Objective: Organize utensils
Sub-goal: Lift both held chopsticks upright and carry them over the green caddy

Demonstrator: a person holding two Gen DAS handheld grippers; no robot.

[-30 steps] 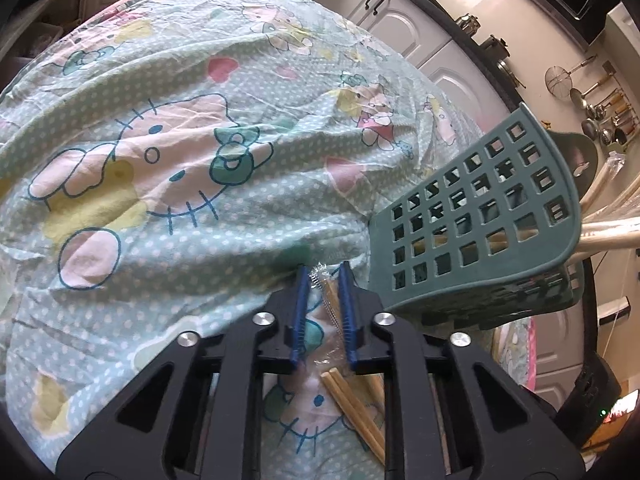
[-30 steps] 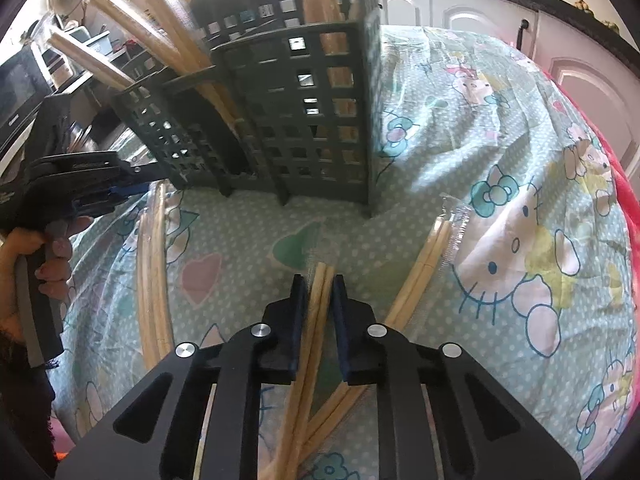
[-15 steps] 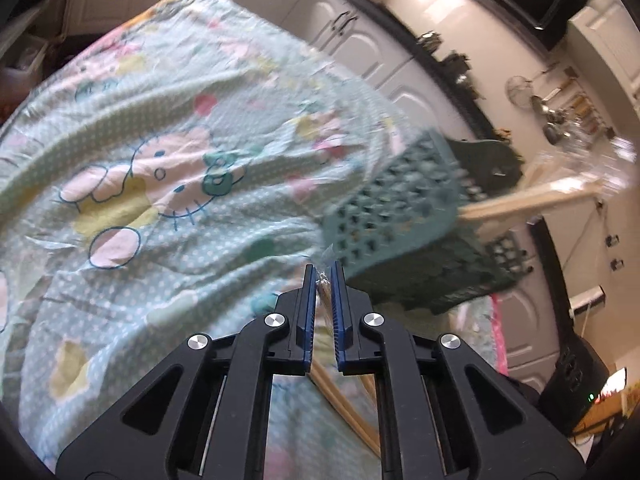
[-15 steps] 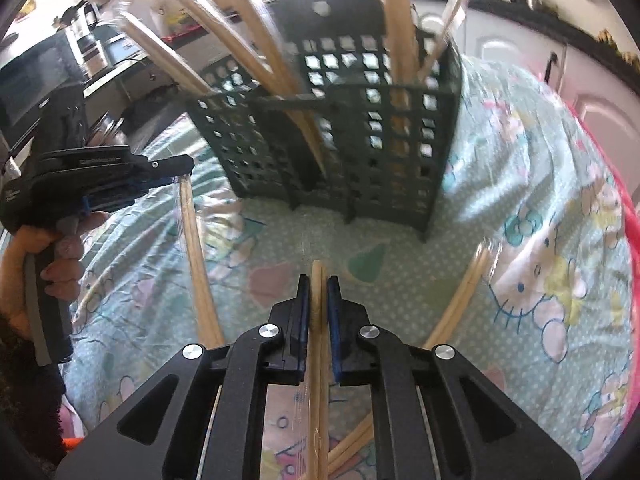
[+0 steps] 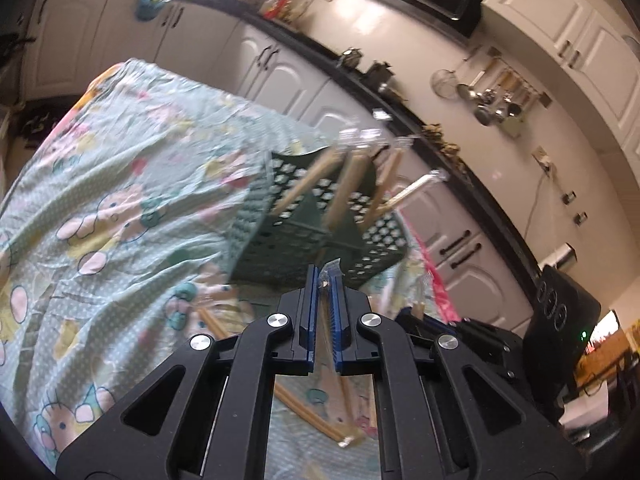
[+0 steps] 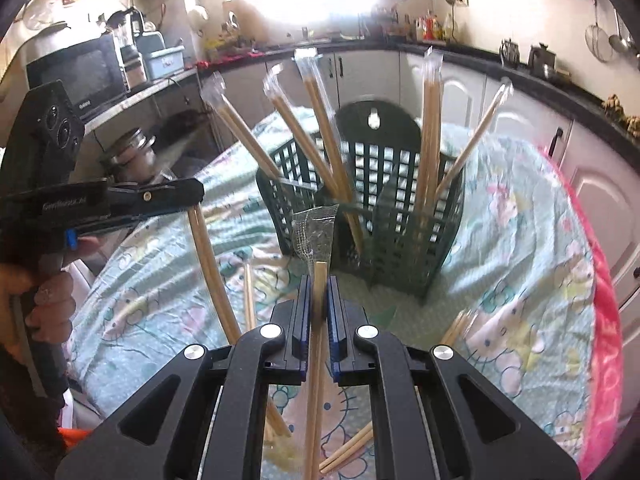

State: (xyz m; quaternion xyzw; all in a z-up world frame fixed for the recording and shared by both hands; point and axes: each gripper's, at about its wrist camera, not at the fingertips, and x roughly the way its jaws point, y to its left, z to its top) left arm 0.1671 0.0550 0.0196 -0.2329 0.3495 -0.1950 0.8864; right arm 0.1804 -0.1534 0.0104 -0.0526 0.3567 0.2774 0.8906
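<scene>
A dark green perforated utensil basket [image 6: 384,216] stands on the Hello Kitty cloth and holds several wrapped wooden chopstick pairs [image 6: 316,120]; it also shows in the left wrist view [image 5: 304,232]. My right gripper [image 6: 319,296] is shut on a wrapped chopstick pair [image 6: 320,280], lifted in front of the basket. My left gripper [image 5: 326,284] is shut on the wrapper end of another chopstick pair [image 5: 328,276]; in the right wrist view that pair [image 6: 208,256] hangs down from the left gripper [image 6: 188,196], left of the basket.
More wrapped chopstick pairs lie on the cloth [image 5: 120,208] below the grippers [image 5: 312,412] and to the right [image 6: 456,328]. Kitchen cabinets [image 5: 280,76] and a dark counter edge run behind the table. A pink cloth edge [image 6: 600,320] lies at the right.
Both grippers closed on chopstick pairs and lifted them off the cloth, rising and pulling back so the basket now sits lower and farther away.
</scene>
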